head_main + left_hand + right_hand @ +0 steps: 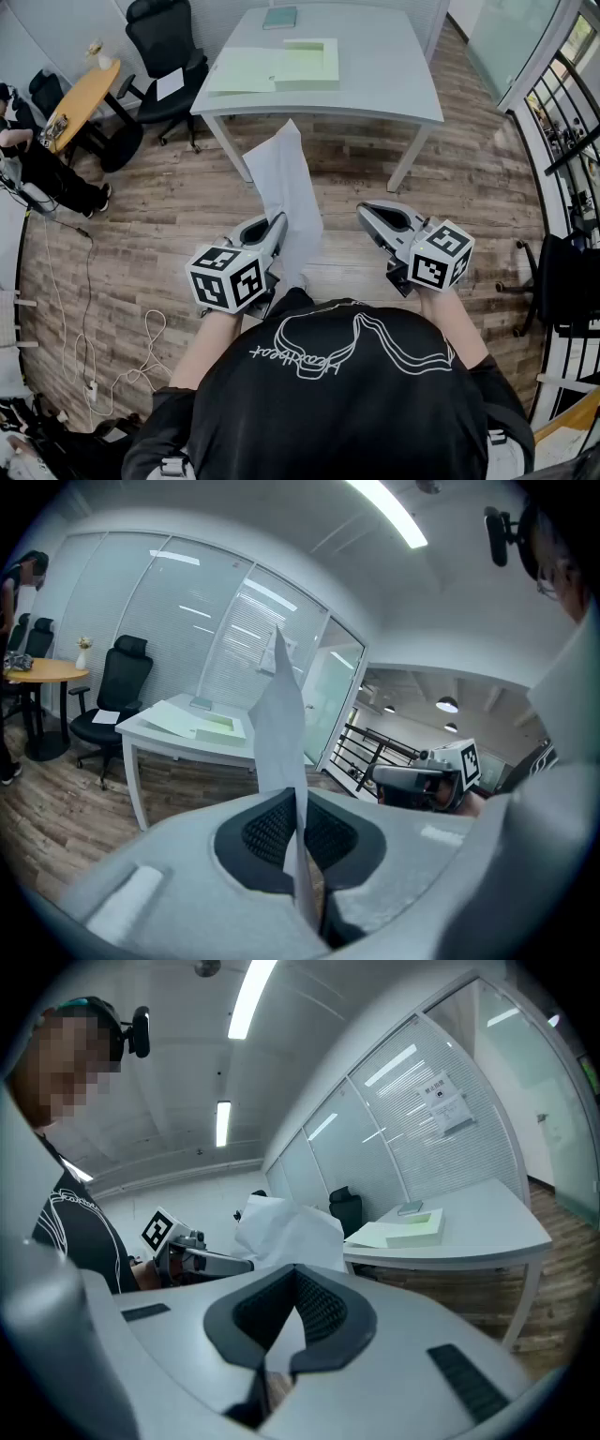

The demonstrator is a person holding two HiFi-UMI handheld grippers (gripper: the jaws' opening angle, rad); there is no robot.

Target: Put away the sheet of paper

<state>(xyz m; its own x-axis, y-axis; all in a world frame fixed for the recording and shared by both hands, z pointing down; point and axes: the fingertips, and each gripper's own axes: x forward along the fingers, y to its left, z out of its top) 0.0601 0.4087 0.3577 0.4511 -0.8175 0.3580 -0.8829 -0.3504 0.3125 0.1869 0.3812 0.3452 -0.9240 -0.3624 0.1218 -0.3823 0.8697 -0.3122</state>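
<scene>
You have the white sheet of paper (286, 184) in hand, but it is not put away yet. Your left gripper (277, 223) is clamped on the sheet's lower edge, the dark ribbed pads pressed flat against it from both sides. The paper stands up and away from the jaws, a little curled and creased, towards the white rectangular table (375, 89). It hangs in the air over the wood-plank floor (178, 202) and touches nothing but that gripper. It is still well short of the table's near edge.

Your right gripper (368, 214) is beside the sheet, apart from it. Its jaws are drawn together with nothing between them, so it takes no part in the hold.

So the pick-up looks done, and the carrying and the release are left. The pictures do not settle where the sheet belongs. The likeliest spot, as a guess, is the pale green stack of folders and paper (277, 66) that lies on the table's far half, with a small teal book (279, 17) behind it. To finish you have to bring the sheet over the tabletop, lay it flat on or in that stack, and open the left jaws. The free right gripper may help to steady the floppy upper end.
</scene>
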